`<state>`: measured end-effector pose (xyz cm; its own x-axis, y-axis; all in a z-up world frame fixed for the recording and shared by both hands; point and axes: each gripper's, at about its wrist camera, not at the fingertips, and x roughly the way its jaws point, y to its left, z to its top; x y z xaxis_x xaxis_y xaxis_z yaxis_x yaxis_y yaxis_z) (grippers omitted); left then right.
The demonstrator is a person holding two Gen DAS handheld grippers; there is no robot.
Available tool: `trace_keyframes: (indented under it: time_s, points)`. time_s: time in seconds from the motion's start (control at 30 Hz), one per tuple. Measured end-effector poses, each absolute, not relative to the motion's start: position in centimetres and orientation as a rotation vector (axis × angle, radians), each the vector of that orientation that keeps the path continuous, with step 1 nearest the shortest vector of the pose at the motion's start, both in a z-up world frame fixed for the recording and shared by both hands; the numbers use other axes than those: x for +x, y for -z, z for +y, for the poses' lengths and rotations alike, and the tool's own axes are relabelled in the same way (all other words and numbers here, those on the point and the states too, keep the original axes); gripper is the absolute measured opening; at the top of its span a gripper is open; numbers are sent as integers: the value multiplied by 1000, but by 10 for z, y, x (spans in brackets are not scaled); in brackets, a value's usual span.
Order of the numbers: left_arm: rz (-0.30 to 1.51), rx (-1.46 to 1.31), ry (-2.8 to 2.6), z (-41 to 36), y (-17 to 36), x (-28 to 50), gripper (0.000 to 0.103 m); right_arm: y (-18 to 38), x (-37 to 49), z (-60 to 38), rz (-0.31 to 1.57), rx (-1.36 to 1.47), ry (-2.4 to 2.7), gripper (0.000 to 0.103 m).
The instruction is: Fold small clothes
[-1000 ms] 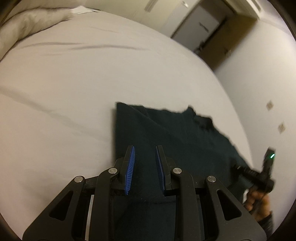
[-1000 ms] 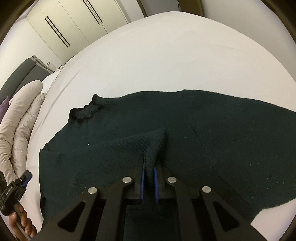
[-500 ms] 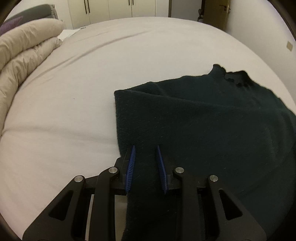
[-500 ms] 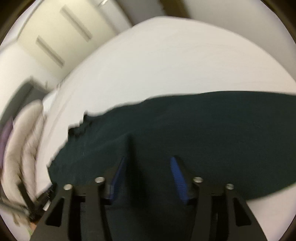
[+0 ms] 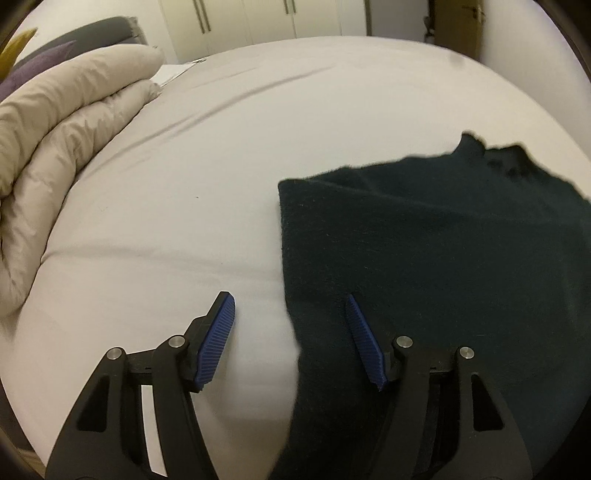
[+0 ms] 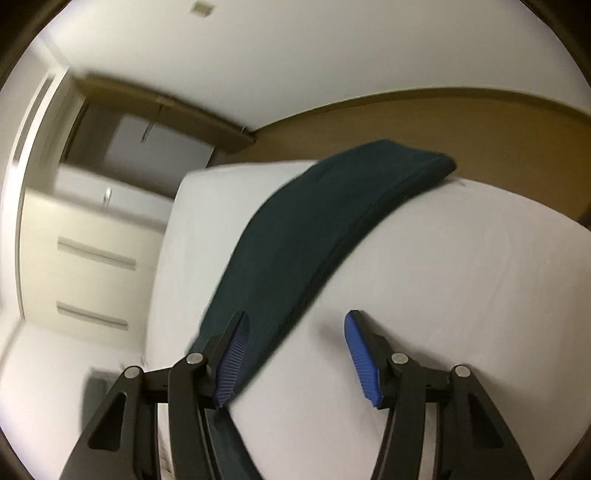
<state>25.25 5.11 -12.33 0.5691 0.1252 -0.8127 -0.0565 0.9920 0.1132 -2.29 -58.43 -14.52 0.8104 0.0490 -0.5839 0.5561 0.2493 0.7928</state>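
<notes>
Both grippers spread, left [image 5: 290,321] shows duvet [image 5: 70,122], right [image 6: 295,332] sweater's [image 6: 295,236] folded edge

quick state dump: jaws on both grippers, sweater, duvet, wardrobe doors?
left gripper: jaws open, holding nothing, straddling the sweater's left edge.
right gripper: jaws open, empty, at the sweater's edge.
dark green sweater: lying flat on the bed, side folded in, neck end away from the left camera.
white sheet: spread, lightly creased.
beige duvet: bunched up at the bed's far left.
wardrobe doors: shut.
</notes>
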Motion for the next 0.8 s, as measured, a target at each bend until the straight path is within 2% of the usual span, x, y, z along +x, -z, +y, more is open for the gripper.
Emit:
trace_keyframes:
  time_s: [0.17, 0.37, 0.47, 0.57, 0.63, 0.7, 0.8]
  points:
    - [863, 21, 6, 24, 87, 231, 63, 153, 6, -599, 567, 1382, 379, 67]
    - [929, -137, 176, -2, 96, 227, 62, 170, 18, -626, 366, 1609, 376, 66]
    - [976, -183, 209, -8, 111, 227, 62, 179, 20, -634, 270, 1667, 402, 58]
    - [990, -242, 226, 1, 118, 224, 62, 176, 30, -640, 243, 1601, 444, 53]
    - [990, -282, 235, 8, 117, 224, 62, 174, 37, -642, 260, 1550, 475, 44]
    - [989, -324, 246, 18, 115, 229, 62, 172, 45, -642, 286, 1526, 497, 31]
    - [978, -383, 259, 34, 110, 231, 64, 147, 54, -632, 346, 1406, 541, 22]
